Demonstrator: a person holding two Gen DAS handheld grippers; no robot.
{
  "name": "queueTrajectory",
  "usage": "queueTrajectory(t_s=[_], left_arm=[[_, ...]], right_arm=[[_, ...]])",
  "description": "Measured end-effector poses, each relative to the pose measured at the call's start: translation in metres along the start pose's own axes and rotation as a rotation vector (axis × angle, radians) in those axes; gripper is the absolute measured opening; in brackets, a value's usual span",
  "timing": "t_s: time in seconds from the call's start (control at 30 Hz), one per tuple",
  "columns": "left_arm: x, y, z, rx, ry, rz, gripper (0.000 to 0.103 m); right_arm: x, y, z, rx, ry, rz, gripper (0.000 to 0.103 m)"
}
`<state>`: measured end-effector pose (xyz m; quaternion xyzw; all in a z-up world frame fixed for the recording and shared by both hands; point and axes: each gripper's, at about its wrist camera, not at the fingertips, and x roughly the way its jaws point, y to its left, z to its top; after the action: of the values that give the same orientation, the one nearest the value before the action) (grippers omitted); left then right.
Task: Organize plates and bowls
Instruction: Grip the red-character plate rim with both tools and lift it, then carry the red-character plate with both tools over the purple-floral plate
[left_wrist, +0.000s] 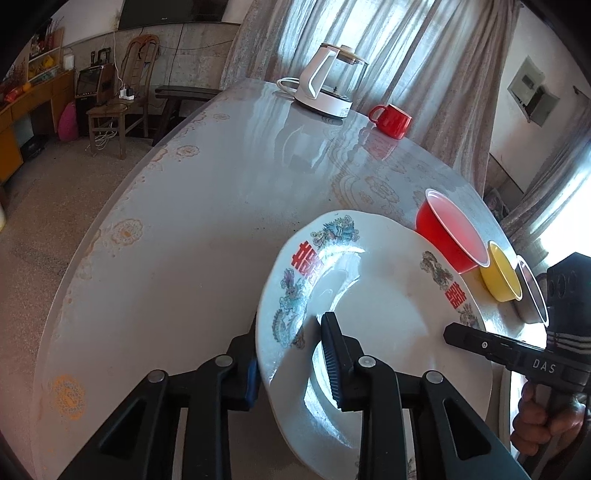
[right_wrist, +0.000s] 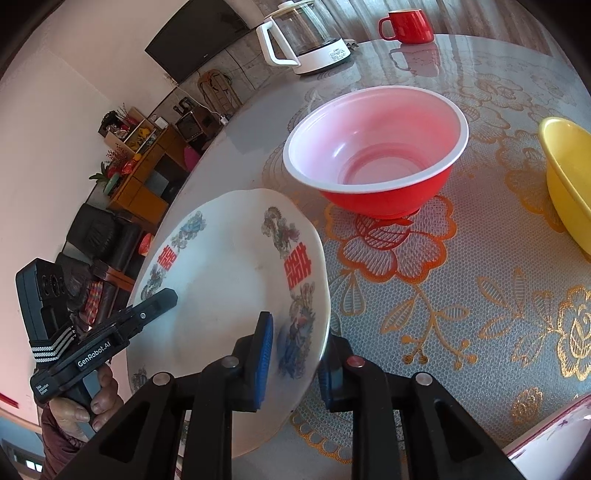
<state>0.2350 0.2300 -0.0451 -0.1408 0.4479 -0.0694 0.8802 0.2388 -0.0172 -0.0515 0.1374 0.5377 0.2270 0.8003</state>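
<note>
Plate (left_wrist: 384, 317), white with red characters and dragon motifs: lower centre, clamped by its rim in both the left gripper (left_wrist: 290, 363) and the right gripper (right_wrist: 295, 363), tilted above the table (left_wrist: 192, 229). Red bowl (right_wrist: 376, 151), white-lined, empty: upper centre. Yellow bowl (right_wrist: 569, 181): right edge. Kettle (right_wrist: 303, 37), red mug (right_wrist: 408, 26): top.

Sunlit room behind a round table (left_wrist: 184, 206)

Bright curtains (left_wrist: 369, 48), wooden chair (left_wrist: 122, 99), low cabinet (right_wrist: 144, 177) (cluttered on top), wall television (right_wrist: 199, 37), speckled floor (left_wrist: 40, 229).
</note>
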Motion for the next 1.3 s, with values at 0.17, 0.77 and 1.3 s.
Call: queueTrajectory(t_s=[0.17,0.77,1.3], left_arm=[[-0.001,-0.005,-0.003,0.0,-0.009,0.025,0.03],[-0.016,-0.016,-0.023,0.054,-0.003,-0.009,0.027],[-0.027,-0.028,-0.033,0.07,-0.05,-0.046,0.024]], right_arm=[[0.003,0.005,-0.001,-0.013,-0.008,-0.016,0.022],[-0.002,-0.001,0.001,-0.007,0.001,-0.035,0.025],[-0.002,-0.003,-0.006,0.009,0.009,0.014,0.025]])
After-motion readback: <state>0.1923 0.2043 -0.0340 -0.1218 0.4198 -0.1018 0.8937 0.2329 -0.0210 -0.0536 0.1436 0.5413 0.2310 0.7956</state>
